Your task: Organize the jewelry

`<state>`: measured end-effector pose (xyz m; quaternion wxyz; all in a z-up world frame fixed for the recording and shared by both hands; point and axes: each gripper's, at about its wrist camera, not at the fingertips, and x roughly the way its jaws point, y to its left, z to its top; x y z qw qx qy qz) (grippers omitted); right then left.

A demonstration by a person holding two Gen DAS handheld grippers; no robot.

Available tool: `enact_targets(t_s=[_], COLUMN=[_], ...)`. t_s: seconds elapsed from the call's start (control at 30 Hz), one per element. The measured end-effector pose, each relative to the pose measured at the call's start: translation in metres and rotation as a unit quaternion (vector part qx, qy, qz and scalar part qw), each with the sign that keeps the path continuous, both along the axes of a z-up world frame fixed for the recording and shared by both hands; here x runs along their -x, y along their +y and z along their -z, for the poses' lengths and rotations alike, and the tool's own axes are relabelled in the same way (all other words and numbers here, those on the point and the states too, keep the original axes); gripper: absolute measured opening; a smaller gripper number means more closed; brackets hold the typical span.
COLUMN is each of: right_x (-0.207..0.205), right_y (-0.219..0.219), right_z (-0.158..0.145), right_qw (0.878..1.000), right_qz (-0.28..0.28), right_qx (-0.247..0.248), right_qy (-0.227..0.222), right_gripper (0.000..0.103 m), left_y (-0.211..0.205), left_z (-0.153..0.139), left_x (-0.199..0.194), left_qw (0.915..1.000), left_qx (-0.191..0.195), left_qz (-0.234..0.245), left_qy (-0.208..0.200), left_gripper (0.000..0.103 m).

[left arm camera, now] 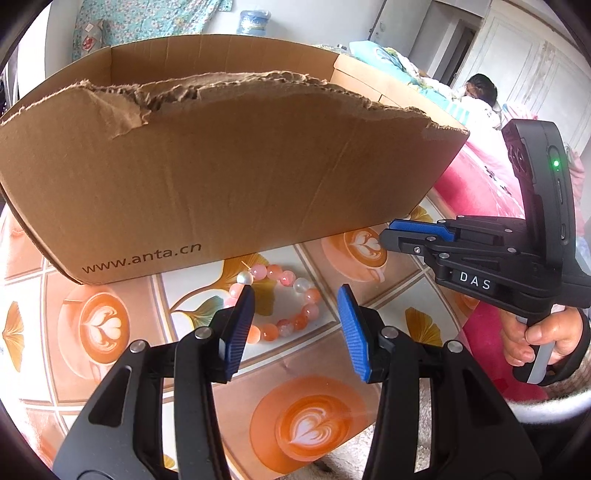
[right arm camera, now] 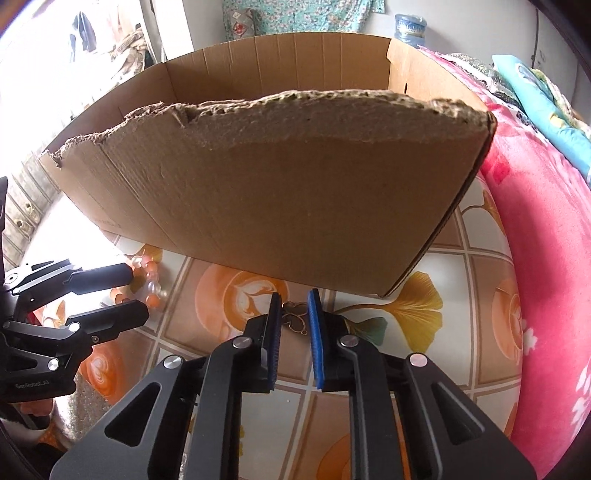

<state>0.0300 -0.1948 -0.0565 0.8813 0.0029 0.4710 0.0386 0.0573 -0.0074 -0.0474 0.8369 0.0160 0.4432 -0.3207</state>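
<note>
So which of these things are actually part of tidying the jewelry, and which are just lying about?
Part of the job: bead bracelet, small gold butterfly-shaped piece, cardboard box, probably where they go.

Just lying about: pink blanket, water jug, patterned tablecloth.

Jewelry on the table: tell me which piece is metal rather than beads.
The small gold butterfly-shaped piece, lying between the right hand-held gripper's fingertips near the cardboard box. The other piece is the pink-and-orange bead bracelet ahead of the left hand-held gripper.

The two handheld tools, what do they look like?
Both are black linkage frames with silver rivets and ribbed blue pads. The left tool matches the right tool. In the left wrist view the right one carries white letters DAS, a green light and a pale trigger; the hand wears a fuzzy white sleeve.
</note>
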Motion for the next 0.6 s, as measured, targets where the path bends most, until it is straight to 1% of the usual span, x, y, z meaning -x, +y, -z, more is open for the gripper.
enact_targets(t_s=[0.07,0.17,0.23,0.33,0.47,0.53,0.6], right_x=[0.0,-0.004,-0.004,-0.006,-0.004,-0.002,-0.001], right_y=[0.0,-0.004,-0.007,-0.015,-0.026,-0.033,-0.038], right_z=[0.0,-0.001,0.0,0.001,-0.001,-0.005,-0.007], right_qw=[1.0,1.0,0.999,0.998,0.993,0.992,0.993], right_qz=[0.004,0.013,0.015,0.02,0.032,0.044,0.053], right_qx=[-0.003,-0.022,-0.036,-0.056,-0.114,-0.116,-0.107], right_qy=[0.0,0.003,0.007,0.013,0.021,0.014,0.012], right_gripper=[0.014,0.013,0.005,0.005,0.005,0.005,0.005], left_y=[0.001,0.002,0.004,0.005,0.006,0.008,0.008], left_z=[0.0,0.0,0.0,0.0,-0.001,-0.001,-0.001], left_x=[0.0,0.001,0.001,0.001,0.001,0.001,0.001], left_qw=[1.0,1.0,1.0,1.0,1.0,1.0,1.0], left_qx=[0.001,0.002,0.002,0.002,0.002,0.003,0.003], left_qz=[-0.001,-0.002,-0.002,-0.002,-0.004,-0.006,-0.007], left_qy=[0.0,0.0,0.0,-0.001,0.0,0.0,0.0], left_gripper=[0.044,0.044,0.044,0.044,0.044,0.044,0.044])
